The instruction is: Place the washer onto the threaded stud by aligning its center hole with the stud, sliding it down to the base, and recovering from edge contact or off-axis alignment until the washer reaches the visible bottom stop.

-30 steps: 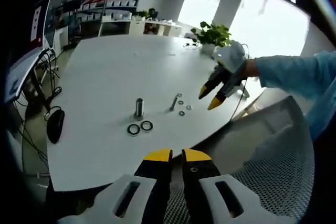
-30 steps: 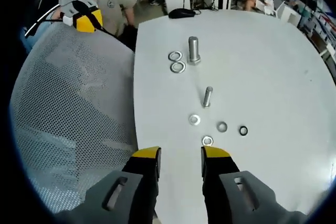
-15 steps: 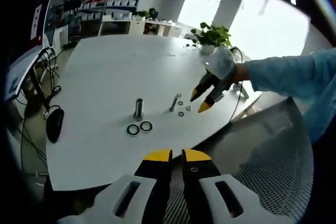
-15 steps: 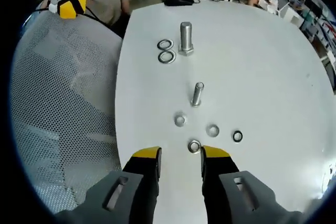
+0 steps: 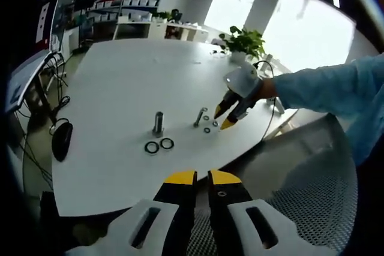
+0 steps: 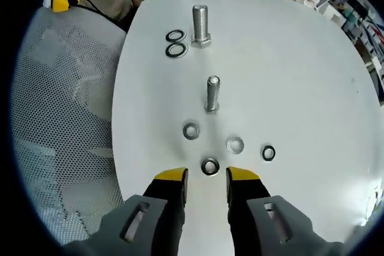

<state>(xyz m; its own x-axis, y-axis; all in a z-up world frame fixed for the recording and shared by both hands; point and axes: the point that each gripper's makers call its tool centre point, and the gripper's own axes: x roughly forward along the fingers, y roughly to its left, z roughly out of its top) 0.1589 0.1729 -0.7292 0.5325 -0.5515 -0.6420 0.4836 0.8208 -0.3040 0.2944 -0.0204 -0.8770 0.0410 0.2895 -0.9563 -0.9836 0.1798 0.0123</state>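
Closing on the nearest washer (image 6: 210,166)

Right hand-held gripper (image 6: 206,176) has advanced, jaws open, washer now at 12 o'clock between its tips; stud (image 6: 212,93) beyond; left hand-held gripper (image 5: 201,177) nearly closed, empty.

Table top (image 6: 300,76): smooth matt white. Threaded studs (image 6: 212,93) and washers (image 6: 210,166): bright metal, slightly glossy. Chair back (image 6: 60,118): grey open mesh cloth. Gripper (image 6: 206,176) jaw tips: yellow plastic on grey bodies.

A white table (image 6: 288,76) bears silver studs (image 6: 212,93) and washers (image 6: 210,166); a grey mesh chair (image 6: 66,118) stands beside.
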